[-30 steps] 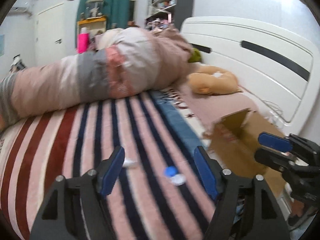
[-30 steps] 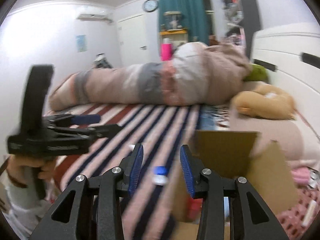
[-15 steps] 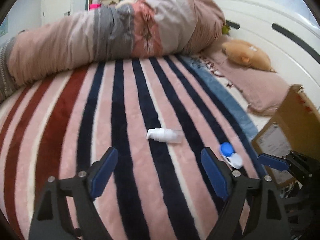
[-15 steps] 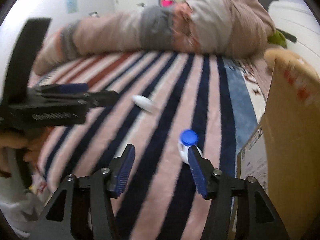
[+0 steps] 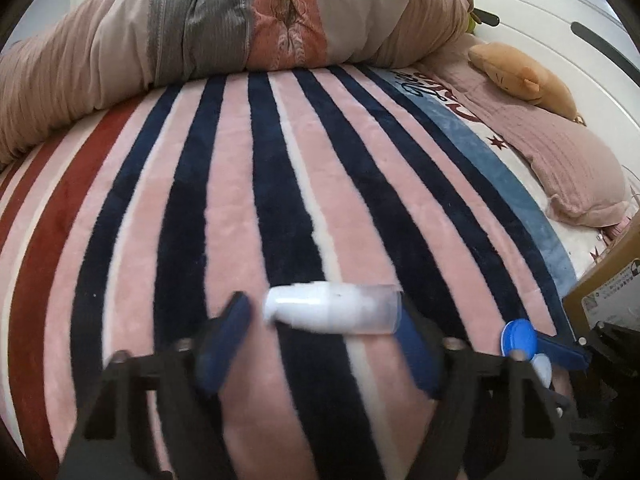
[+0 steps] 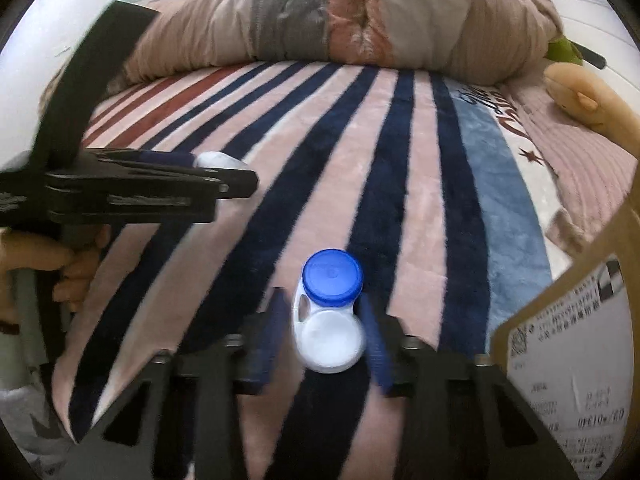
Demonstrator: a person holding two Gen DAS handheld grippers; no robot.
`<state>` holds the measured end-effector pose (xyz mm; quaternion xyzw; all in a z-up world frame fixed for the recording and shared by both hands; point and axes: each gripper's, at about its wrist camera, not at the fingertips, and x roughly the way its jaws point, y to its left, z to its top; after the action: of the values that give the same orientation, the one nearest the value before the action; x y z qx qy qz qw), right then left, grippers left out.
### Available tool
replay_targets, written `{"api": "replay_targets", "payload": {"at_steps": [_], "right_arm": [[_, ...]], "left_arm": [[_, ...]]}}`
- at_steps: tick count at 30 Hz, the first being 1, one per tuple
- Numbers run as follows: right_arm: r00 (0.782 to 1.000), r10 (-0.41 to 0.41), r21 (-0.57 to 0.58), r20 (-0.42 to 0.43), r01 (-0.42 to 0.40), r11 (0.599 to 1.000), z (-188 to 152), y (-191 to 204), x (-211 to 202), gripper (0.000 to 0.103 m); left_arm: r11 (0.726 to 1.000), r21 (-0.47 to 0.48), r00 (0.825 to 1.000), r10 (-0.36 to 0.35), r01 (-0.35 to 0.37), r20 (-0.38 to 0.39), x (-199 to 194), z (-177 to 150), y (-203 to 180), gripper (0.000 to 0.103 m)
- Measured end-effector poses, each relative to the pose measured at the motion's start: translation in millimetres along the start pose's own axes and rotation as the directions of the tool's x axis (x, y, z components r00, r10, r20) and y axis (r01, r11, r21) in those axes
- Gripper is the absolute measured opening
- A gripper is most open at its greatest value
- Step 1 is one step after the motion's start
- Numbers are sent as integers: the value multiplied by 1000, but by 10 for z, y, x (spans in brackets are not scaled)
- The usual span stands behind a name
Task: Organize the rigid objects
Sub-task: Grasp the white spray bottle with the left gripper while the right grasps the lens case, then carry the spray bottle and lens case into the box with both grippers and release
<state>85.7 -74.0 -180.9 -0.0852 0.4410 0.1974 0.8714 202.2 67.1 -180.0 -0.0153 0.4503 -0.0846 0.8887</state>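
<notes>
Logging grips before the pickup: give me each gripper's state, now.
Left gripper: closing around the white pump bottle, not yet gripped.
Right gripper: closing around the blue-capped bottle, not yet gripped.

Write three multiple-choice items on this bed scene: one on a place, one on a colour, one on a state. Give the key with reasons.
1. Where does the cardboard box stand relative to the blue-capped bottle in the right wrist view?
A. to its right
B. to its left
C. on top of it

2. What colour is that bottle's cap?
A. red
B. blue
C. green

3. How does the white pump bottle lie?
A. upright
B. inside the box
C. on its side on the striped blanket

Key: 1 A, the box fills the right edge. 2 B, the cap is plainly blue. 3 C, it lies flat between the closing left gripper fingers.
</notes>
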Motion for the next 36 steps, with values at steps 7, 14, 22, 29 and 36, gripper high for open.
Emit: {"api": "replay_targets", "payload": {"at_steps": [7, 14, 22, 29, 36], "right_arm": [[1000, 22, -11, 18, -22, 1000, 4, 51, -85, 28], [992, 72, -48, 105, -67, 997, 27, 236, -573, 28], [963, 88, -92, 254, -66, 994, -38, 360, -1403, 28], [915, 87, -64, 393, -66, 996, -172, 48, -2131, 28], [899, -35, 50, 436, 15, 999, -420, -685, -2539, 28]], "left_arm": [[1000, 2, 1000, 2, -2, 12, -112, -19, -1, 58], [1000, 6, 996, 6, -7, 86, -711, -73, -85, 58], [1000, 22, 979, -12, 8, 204, -1618, -216, -381, 58], [995, 98, 954, -65, 37, 293, -2229, -270, -938, 58], [971, 211, 942, -168, 108, 290, -2373, -113, -1698, 58]]}}
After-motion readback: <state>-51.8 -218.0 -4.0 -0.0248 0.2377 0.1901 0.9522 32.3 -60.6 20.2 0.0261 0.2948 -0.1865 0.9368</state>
